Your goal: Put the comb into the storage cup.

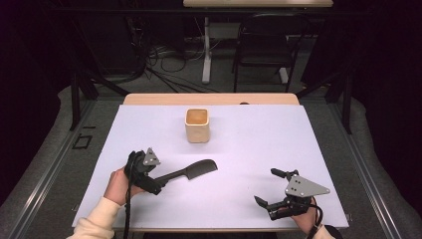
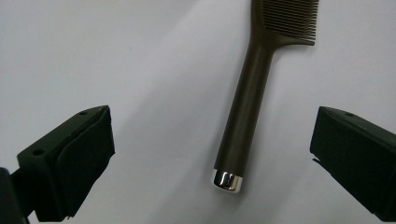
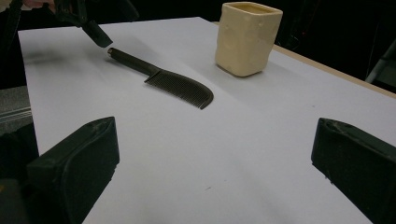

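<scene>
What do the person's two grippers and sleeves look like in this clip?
Both grippers are black with two blocky jaws. The left gripper and the right gripper each carry a grey three-cornered plate with small holes on top. A black cable trails from the left one along a cream sleeve. The pads look like matte rubber.

One comb (image 1: 191, 172), one cream cup (image 1: 197, 125), two grippers (image 1: 155, 187).

- comb (image 2: 246, 112): teeth end cut off by top edge in left gripper view
- left gripper (image 3: 95, 32): mostly cropped at right gripper view's top
- cup (image 1: 197, 125): contents not discernible
</scene>
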